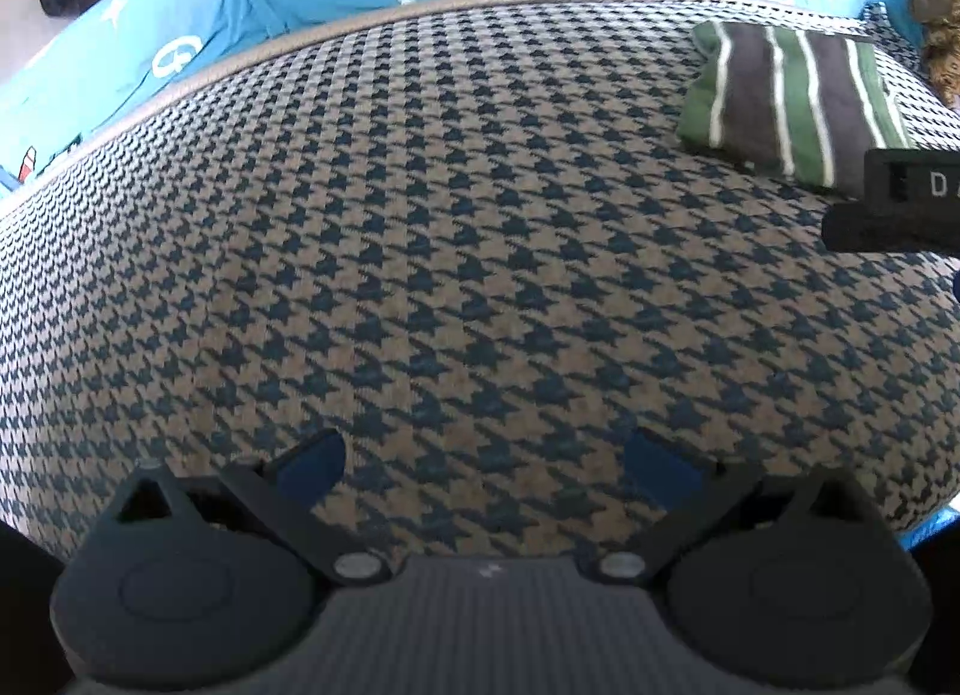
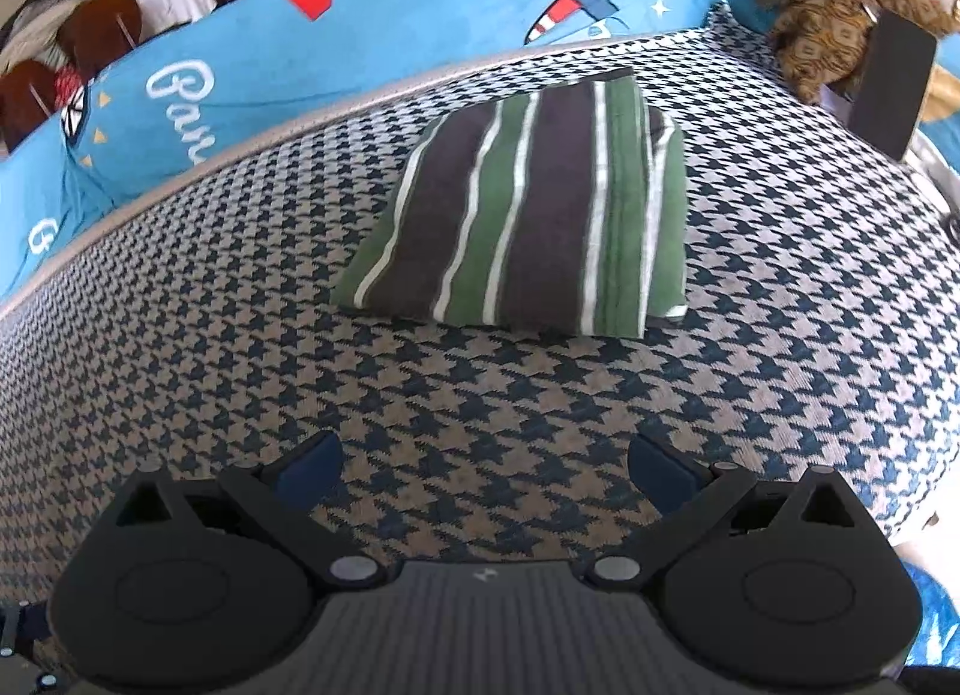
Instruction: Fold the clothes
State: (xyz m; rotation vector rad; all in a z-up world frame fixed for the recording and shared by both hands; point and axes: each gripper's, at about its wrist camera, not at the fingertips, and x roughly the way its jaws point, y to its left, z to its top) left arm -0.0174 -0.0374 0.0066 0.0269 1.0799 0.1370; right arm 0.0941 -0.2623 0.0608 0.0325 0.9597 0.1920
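Note:
A folded garment with green, dark brown and white stripes (image 2: 528, 209) lies flat on the houndstooth cloth (image 2: 240, 335). In the left wrist view the garment (image 1: 792, 101) sits at the far right. My right gripper (image 2: 483, 470) is open and empty, hovering short of the garment's near edge. My left gripper (image 1: 483, 464) is open and empty over the bare houndstooth cloth (image 1: 420, 245), well left of the garment. Part of the right gripper's black body (image 1: 894, 203) shows at the right edge of the left wrist view.
A blue sheet with airplane prints and white lettering (image 2: 420, 17) borders the far side. A brown patterned cloth heap (image 2: 834, 23) and a dark flat panel (image 2: 894, 83) sit at the far right. Wooden chairs (image 2: 90, 35) stand beyond the bed at far left.

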